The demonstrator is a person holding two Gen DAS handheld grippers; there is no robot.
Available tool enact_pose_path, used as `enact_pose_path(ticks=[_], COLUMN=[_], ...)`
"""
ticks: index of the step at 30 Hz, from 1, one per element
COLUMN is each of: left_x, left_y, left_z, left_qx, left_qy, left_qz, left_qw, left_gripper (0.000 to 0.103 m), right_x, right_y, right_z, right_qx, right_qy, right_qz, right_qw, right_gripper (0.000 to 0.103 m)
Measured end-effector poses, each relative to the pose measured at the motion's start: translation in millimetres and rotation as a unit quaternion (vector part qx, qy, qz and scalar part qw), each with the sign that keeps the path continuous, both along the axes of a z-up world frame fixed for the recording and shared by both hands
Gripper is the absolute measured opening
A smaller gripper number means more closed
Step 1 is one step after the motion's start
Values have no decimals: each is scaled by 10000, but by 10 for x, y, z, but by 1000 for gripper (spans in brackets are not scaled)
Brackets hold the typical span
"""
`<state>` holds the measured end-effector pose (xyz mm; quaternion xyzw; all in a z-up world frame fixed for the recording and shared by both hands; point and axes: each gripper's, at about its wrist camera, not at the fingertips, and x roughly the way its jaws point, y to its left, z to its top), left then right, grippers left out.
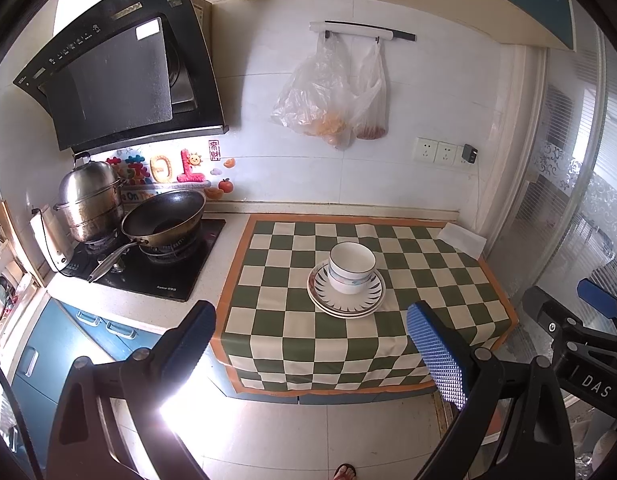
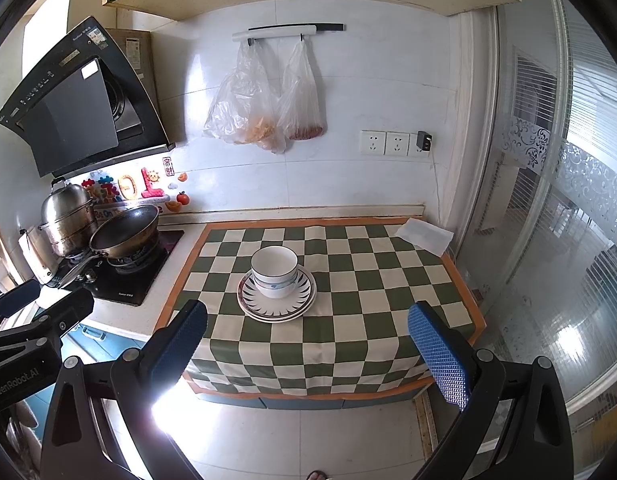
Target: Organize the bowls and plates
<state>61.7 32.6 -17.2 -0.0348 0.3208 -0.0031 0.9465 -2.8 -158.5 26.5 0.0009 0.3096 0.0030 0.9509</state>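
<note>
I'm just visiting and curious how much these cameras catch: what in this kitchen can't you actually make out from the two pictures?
- How many plates are stacked: both views show only rim edges, and the bowl covers the middle.
- Contents of the hanging plastic bags: blurred orange and red lumps in both views.
- Inside the steamer pot: its lid hides it.
- The person: cut off by the bottom edge; only a sandaled foot shows.

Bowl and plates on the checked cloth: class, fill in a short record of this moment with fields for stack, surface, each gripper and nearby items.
stack: bowl upright on plates
surface: checked cloth on the counter
left gripper: open, empty, short of the stack
right gripper: open, empty, short of the stack
nearby: wok and steamer pot on the stove
</note>
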Motion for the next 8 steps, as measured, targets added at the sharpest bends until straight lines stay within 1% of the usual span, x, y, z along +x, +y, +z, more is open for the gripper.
enact_pose_path(ticks=[8], left_x=[21], left_y=[41], left_z=[1], left_qx=[23], left_qy=[-21], left_qz=[-54], left_qw=[10000], left_gripper=[98], right_x=[-1], right_y=[8], right_z=[2], right_qx=[-9], right_qy=[3], right_qz=[-1], right_qw=[10000], right_gripper=[102])
